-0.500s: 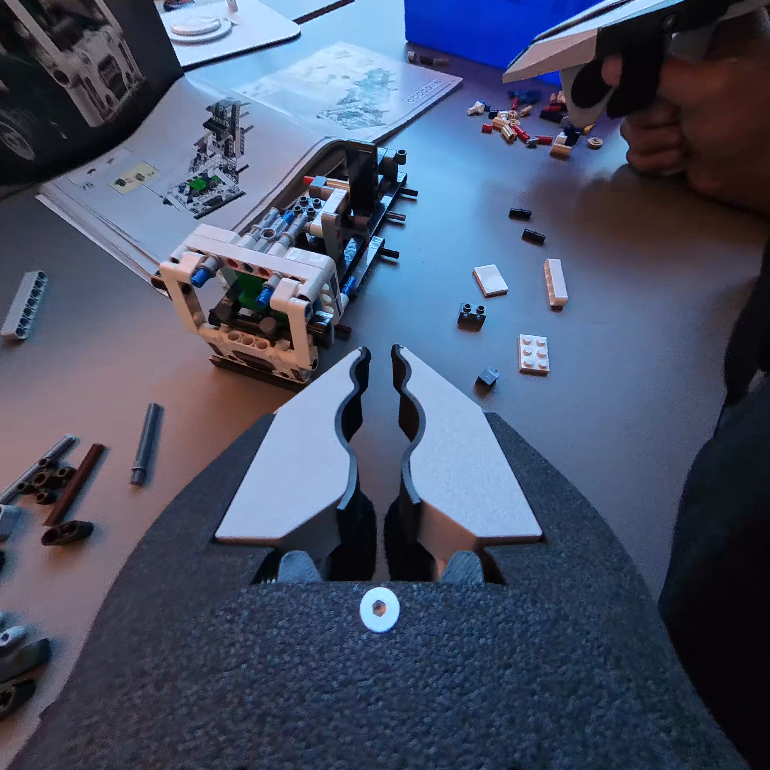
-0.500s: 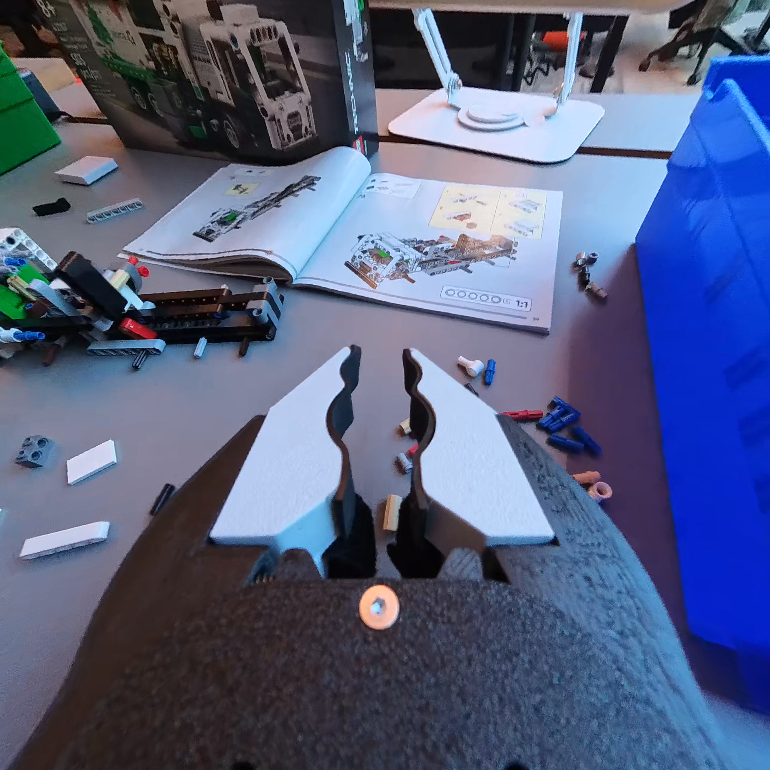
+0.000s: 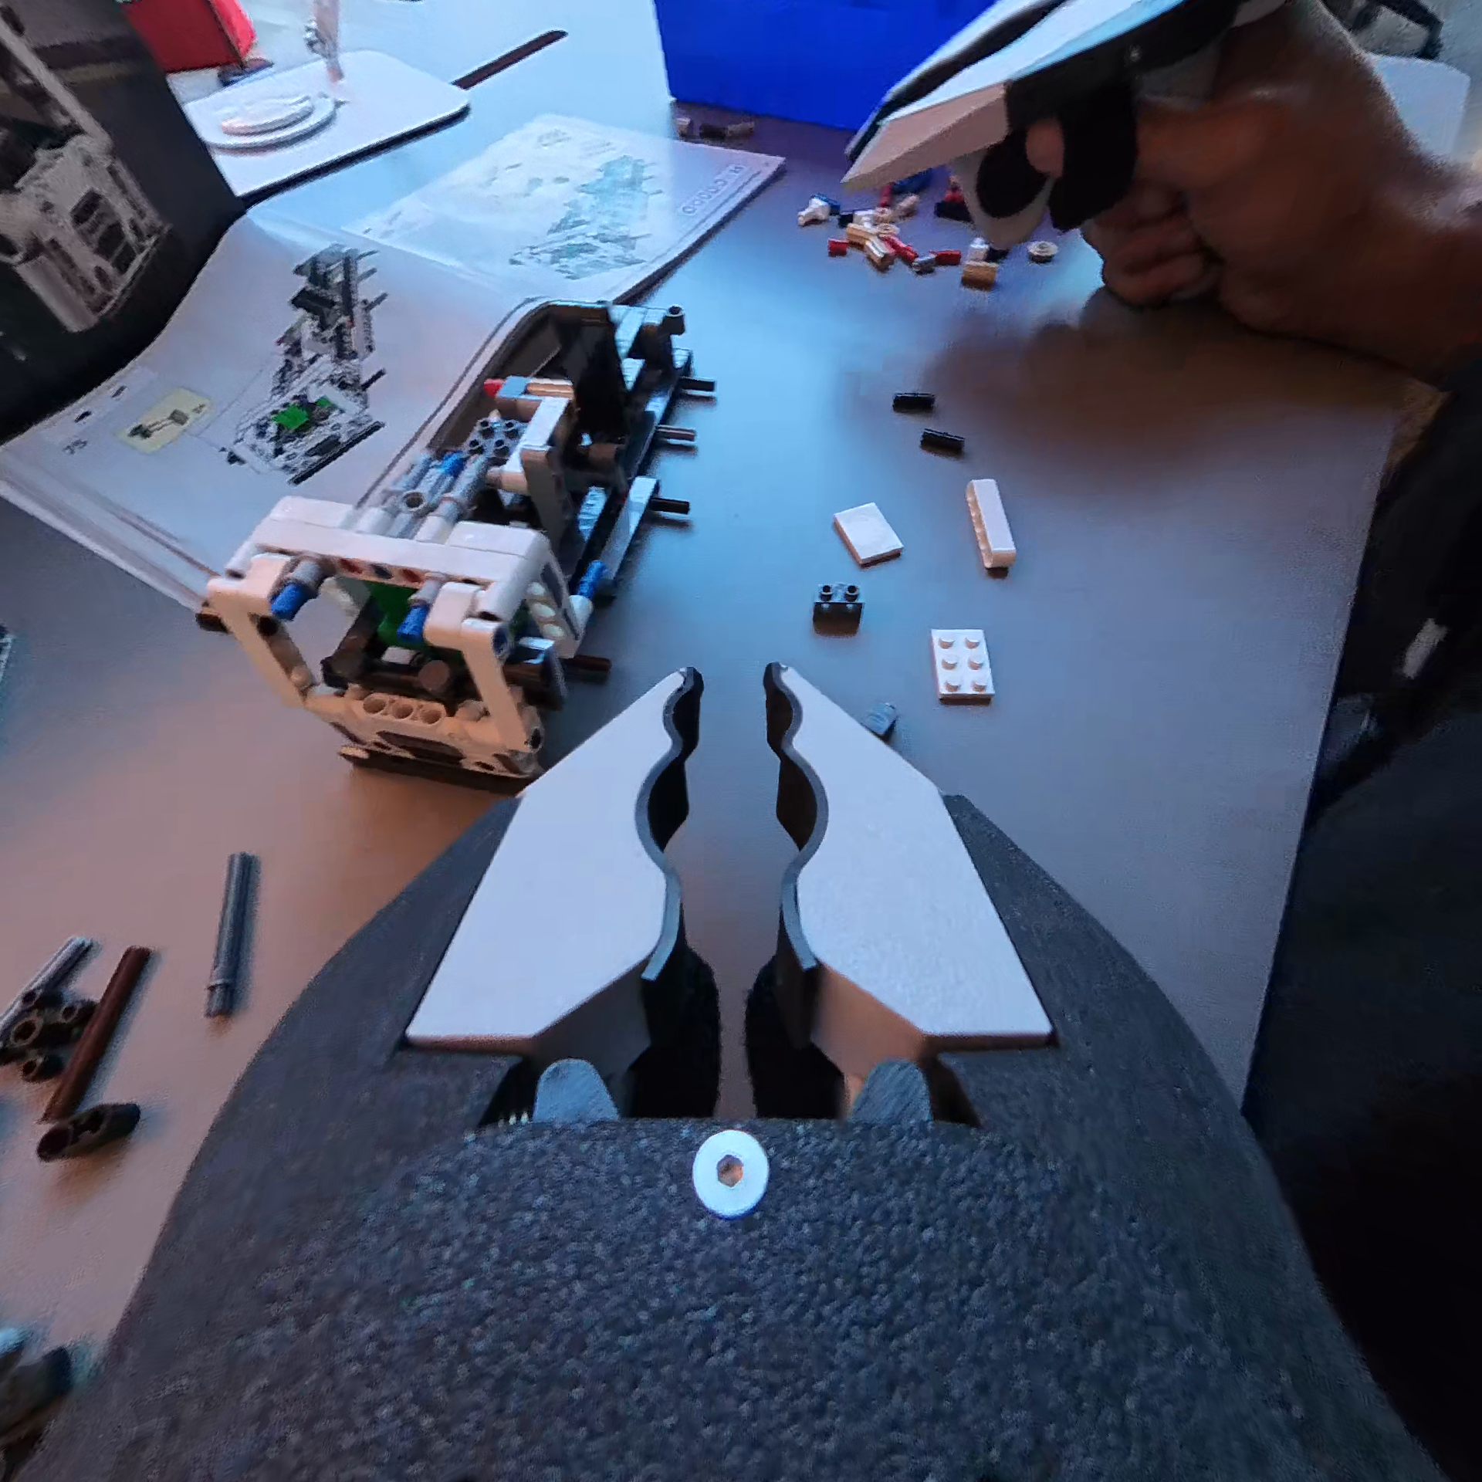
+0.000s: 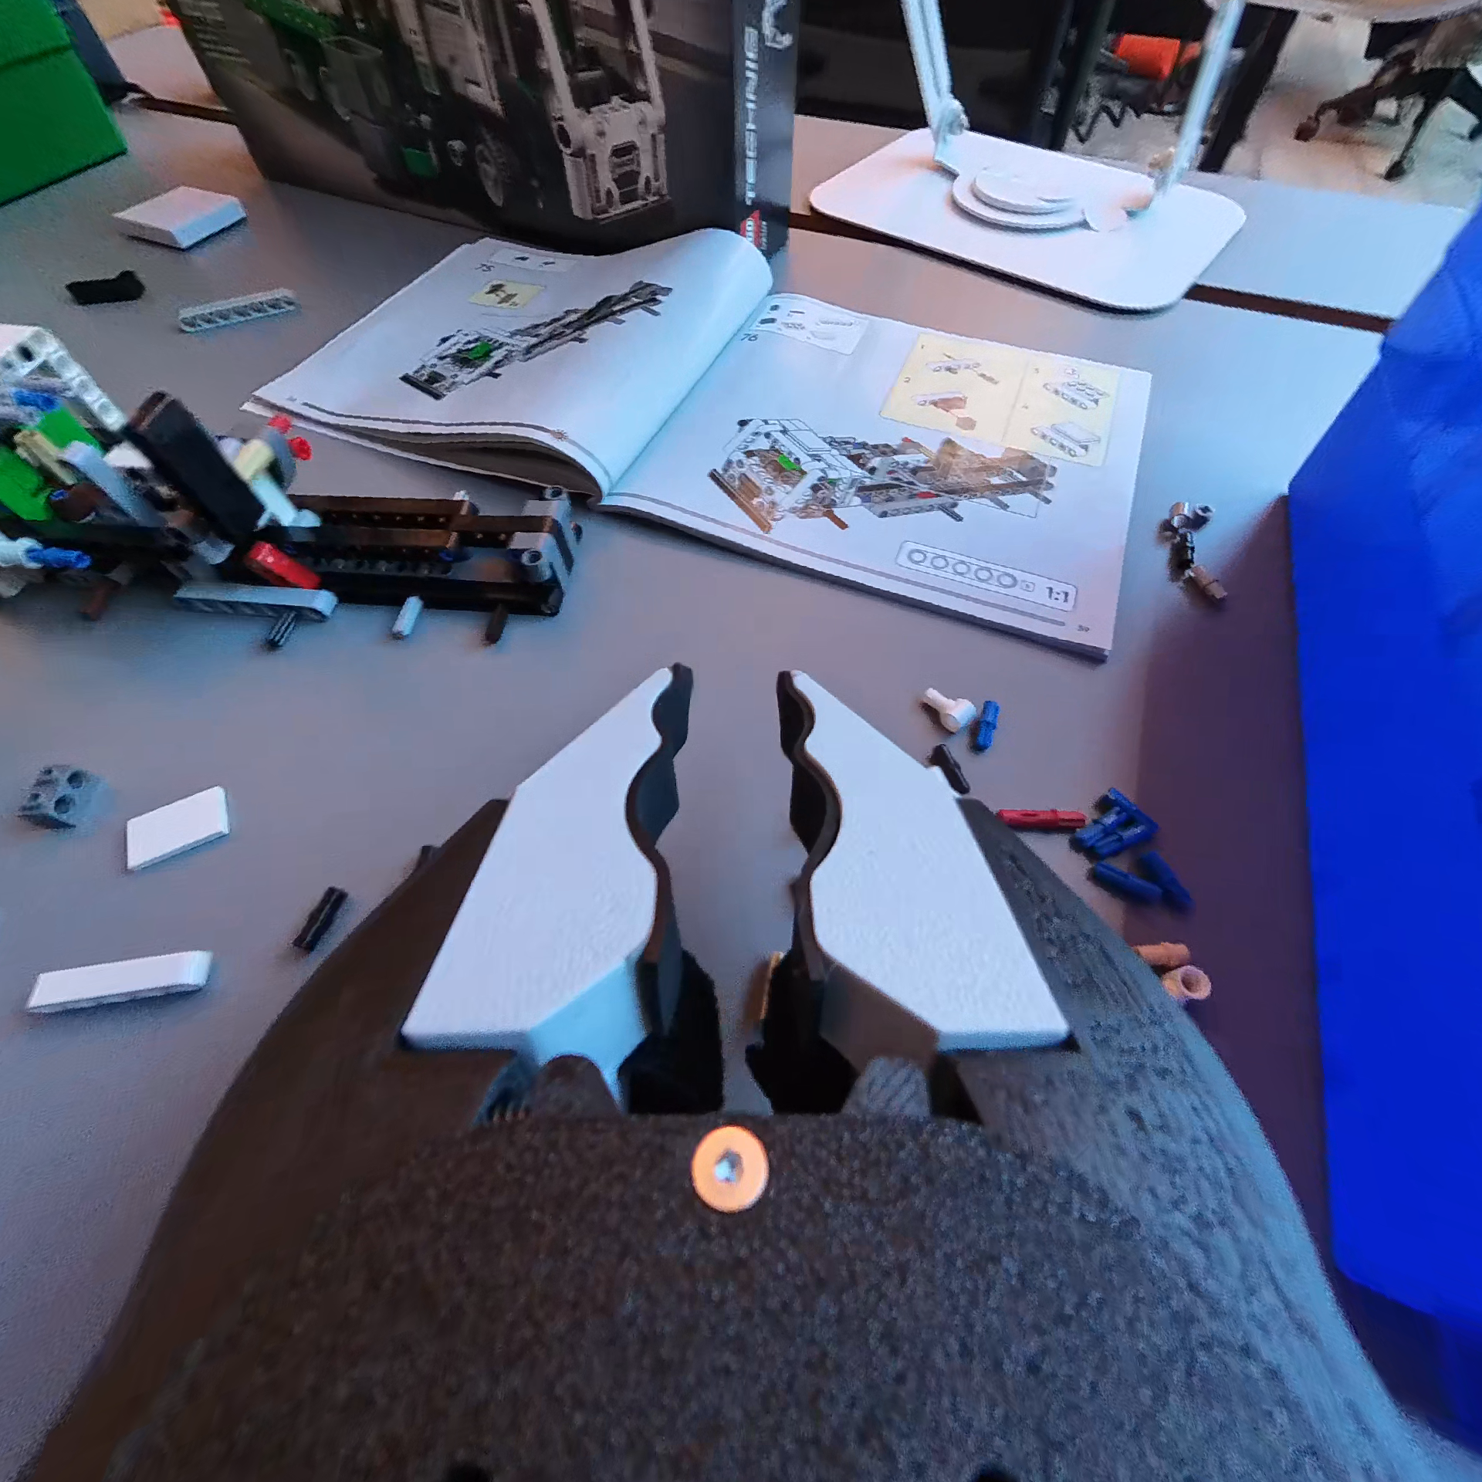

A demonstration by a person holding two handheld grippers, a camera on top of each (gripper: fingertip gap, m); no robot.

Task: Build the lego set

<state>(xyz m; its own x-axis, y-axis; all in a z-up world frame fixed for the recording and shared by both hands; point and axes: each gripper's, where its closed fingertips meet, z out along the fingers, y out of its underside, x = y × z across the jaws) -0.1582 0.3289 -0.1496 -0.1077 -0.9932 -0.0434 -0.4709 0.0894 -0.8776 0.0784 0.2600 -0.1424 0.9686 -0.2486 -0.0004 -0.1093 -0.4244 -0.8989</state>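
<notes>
- Your left gripper [image 3: 731, 678] has its fingers a small way apart with nothing between them; it hangs over bare worktop [image 3: 1123, 802], just to the right of the half-built truck chassis [image 3: 449, 577].
- Your right gripper [image 4: 728, 682] shows about the same small gap, and it also grips nothing; grey worktop shows between the tips.
- In the left wrist view your right hand [image 3: 1251, 208] rests on the worktop at the far right, holding that gripper above a scatter of small red, tan and white pins [image 3: 890, 232].
- The chassis lies on its side across the near edge of the open instruction booklet [image 4: 722, 449], its white frame end towards your left gripper and its black beams reaching away.
- Right of your left gripper's fingers lie a white studded plate [image 3: 961, 666], a small black brick [image 3: 838, 603], a white flat tile [image 3: 868, 533] and a long white plate [image 3: 991, 523], each apart from the others.
- Blue pins [image 4: 1127, 850] and a red pin [image 4: 1041, 818] lie just right of your right gripper, near the blue bin [image 4: 1395, 722].
- The set's box [image 4: 513, 104] stands behind the booklet, with a white lamp base [image 4: 1034, 216] to its right.
- Dark axles [image 3: 232, 930] lie to the left of your left gripper.
</notes>
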